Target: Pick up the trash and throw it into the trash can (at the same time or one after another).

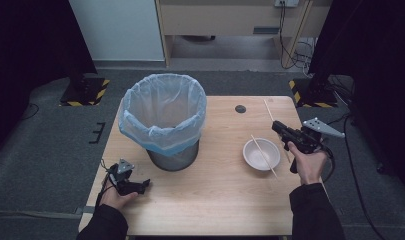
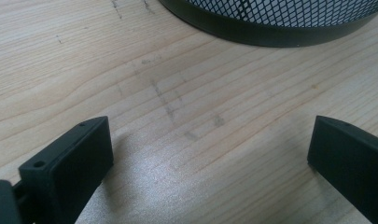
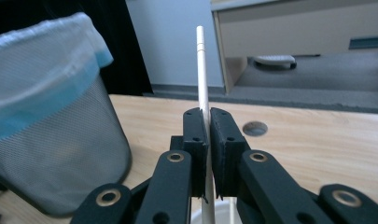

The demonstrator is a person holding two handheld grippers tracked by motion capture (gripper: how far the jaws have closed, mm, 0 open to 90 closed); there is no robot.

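Surface (image 1: 215,200): light wood, visible grain, small dark round hole (image 1: 240,109) near far edge. Bin (image 1: 172,159): dark grey-black wire mesh with solid black base band; liner bag (image 1: 162,112) pale translucent blue, deeper blue at the folded rim. Bowl (image 1: 261,154): plain white. Chopstick (image 3: 202,70) held in the right gripper (image 1: 279,128): pale beige wood; second chopstick (image 1: 264,156) across the bowl, same colour. Both grippers matte black, left gripper (image 1: 140,186) too; fingers (image 3: 195,140) black, brass-coloured rivets. Grey three-cornered plates on top. Sleeves black. Floor dark grey carpet, yellow-black hazard stripes (image 1: 102,90) on the stand bases.
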